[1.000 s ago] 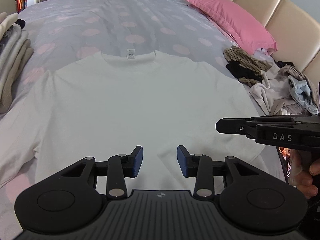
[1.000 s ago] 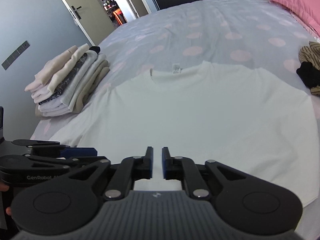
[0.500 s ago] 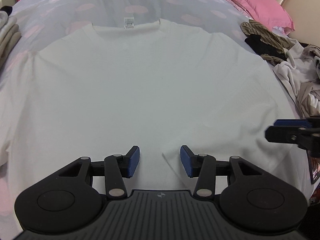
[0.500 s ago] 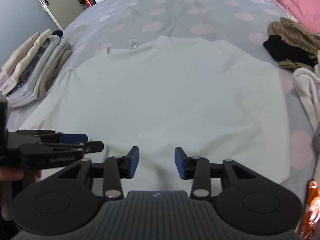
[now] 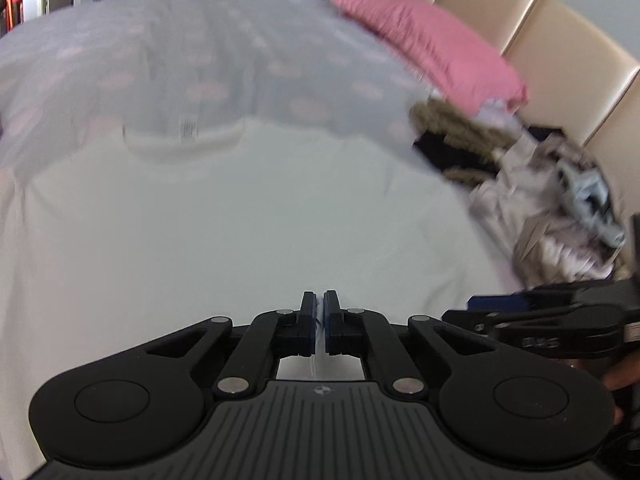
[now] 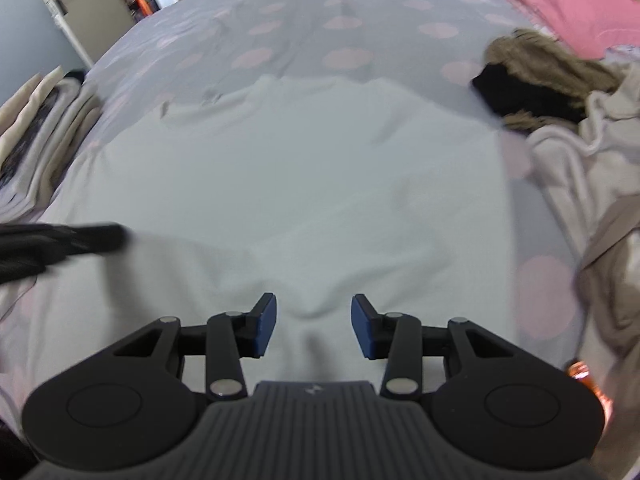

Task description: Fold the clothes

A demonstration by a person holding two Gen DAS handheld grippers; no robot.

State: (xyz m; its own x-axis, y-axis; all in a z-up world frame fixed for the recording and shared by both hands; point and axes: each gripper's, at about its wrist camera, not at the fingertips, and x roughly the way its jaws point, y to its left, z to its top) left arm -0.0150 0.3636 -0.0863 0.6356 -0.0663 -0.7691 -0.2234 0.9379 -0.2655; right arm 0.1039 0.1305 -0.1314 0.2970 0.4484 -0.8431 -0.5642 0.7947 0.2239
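Note:
A white T-shirt (image 5: pixel 240 220) lies spread flat on the bed, its collar and label at the far side. My left gripper (image 5: pixel 320 312) is shut on the shirt's near hem, and a thin fold of white cloth shows between its blue pads. Over the same hem, further right, my right gripper (image 6: pixel 314 326) stands open with a raised wrinkle of the T-shirt (image 6: pixel 300 180) between and just below its fingers. From the right wrist, the left gripper (image 6: pixel 60 240) is a dark blur at the left. The left wrist view is motion-blurred.
The bed cover (image 5: pixel 200 48) is grey with pink dots. A heap of unfolded clothes (image 6: pixel 580 140) lies right of the shirt, below a pink pillow (image 5: pixel 432 48) and a beige headboard (image 5: pixel 560 60). A stack of folded clothes (image 6: pixel 36 132) sits at the left.
My left gripper went from open to shut on the shirt's hem, and its view tilted up. My right gripper, shut a second ago, has opened and moved right along the hem.

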